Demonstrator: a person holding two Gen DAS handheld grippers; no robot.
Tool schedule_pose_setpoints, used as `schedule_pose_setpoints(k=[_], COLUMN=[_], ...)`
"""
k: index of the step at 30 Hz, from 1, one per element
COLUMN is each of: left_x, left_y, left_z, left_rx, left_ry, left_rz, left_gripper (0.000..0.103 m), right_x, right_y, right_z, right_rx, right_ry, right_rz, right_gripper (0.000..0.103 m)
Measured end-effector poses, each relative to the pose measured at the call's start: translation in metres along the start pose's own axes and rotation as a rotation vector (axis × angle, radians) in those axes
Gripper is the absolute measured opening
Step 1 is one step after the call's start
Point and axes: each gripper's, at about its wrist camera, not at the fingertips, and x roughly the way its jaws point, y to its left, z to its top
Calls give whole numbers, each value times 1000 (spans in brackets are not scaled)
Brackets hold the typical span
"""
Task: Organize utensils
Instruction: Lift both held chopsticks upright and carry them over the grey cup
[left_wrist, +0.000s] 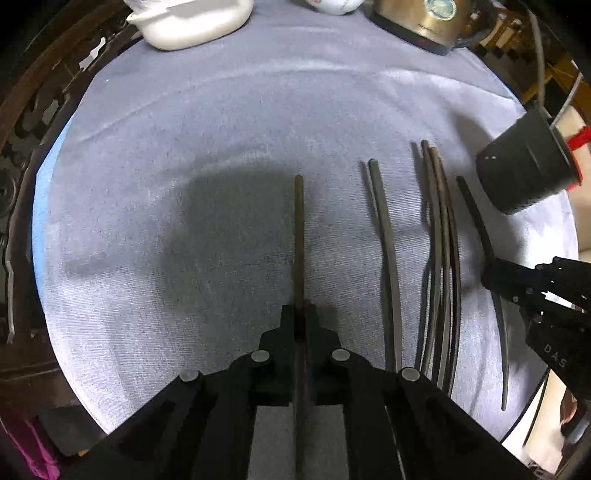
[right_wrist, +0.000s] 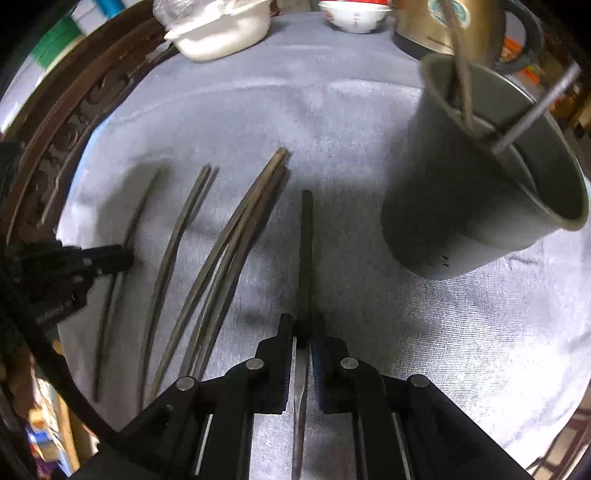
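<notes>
Grey cloth (left_wrist: 221, 147) covers the whole table, rumpled, with a white dish (left_wrist: 192, 22) at about eleven o'clock in the left wrist view, a patterned bowl (right_wrist: 354, 16) at twelve in the right wrist view and a steel kettle (left_wrist: 421, 22) at one.

Starting on the left: the left gripper (left_wrist: 300, 325) points almost straight down and its jaws are clamped on a single dark chopstick (left_wrist: 299, 229), pinched part-way along its length, the far end running up towards twelve. Moving right across the cloth, a pair of chopsticks (left_wrist: 384, 251) lies loose, then a tighter bundle of chopsticks (left_wrist: 441, 236), several lying against one another. None of these are touched.

Further right, the right gripper (right_wrist: 303, 328) is also closed on its own chopstick (right_wrist: 306, 240), gripped part-way along with the far end aimed at twelve. Just up at two o'clock stands the grey holder cup (right_wrist: 480, 206), already carrying a couple of sticks (right_wrist: 535, 110) leaning on its rim.

These sticks look light, stiff and slim, likely smooth enough to swivel in a pinch. A hold nearer the middle should keep each one from pivoting. Dropping one tip-first into the cup will, I'd judge, need the stick tilted upright and lined up with the rim.
</notes>
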Motion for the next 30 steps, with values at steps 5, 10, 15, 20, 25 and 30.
schedule_pose_setpoints(k=[5,10,15,20,25,30], left_x=[-3,6,6,-21,-82,-133], left_y=[15,29,27,51,68,66], left_z=[-4,25,41,23,9,-10], left_rx=[-6,-9,-4,-106,-202,-256], left_ry=[48,137,147,25,-253,-582], left_rz=[-56,-77,-95,-173,-231,-187], left_gripper=[5,5,5,5,5,5], right_x=[1,7,11,-22,-92,-146], right_y=[5,9,22,27,16,-18], right_z=[-3,8,16,-9,-40,-70], right_rx=[-96,-141,-182,-119,9,169], right_ry=[69,174,182,17,-299,-625], right_rz=[-32,-29,-58,8,102,57], right_gripper=[8,9,7,7,7,7])
